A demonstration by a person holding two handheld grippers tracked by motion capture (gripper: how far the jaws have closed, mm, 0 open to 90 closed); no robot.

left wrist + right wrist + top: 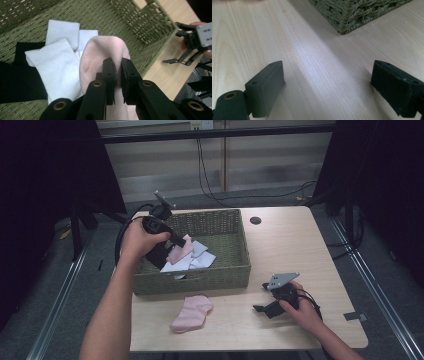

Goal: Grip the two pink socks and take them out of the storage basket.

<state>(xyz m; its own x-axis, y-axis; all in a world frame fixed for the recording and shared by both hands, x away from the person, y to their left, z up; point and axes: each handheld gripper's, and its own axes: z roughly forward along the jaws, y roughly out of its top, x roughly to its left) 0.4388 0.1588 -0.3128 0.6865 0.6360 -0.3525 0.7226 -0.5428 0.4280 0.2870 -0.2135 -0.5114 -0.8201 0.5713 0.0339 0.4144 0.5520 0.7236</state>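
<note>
From the high view, the left gripper [176, 241] holds a pale pink sock [180, 251] over the green woven basket [220, 270], while a second pink sock [192, 312] lies on the light wooden table [290, 245] just in front of it. The left gripper view shows the jaws clamped on the pink fabric above white socks [57, 62]. In the right gripper view, the right gripper [327, 87] rests with jaws wide apart over bare wood.

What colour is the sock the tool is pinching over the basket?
Pale pink. The sock shows best in the left gripper view, pinched in the left tool.
</note>
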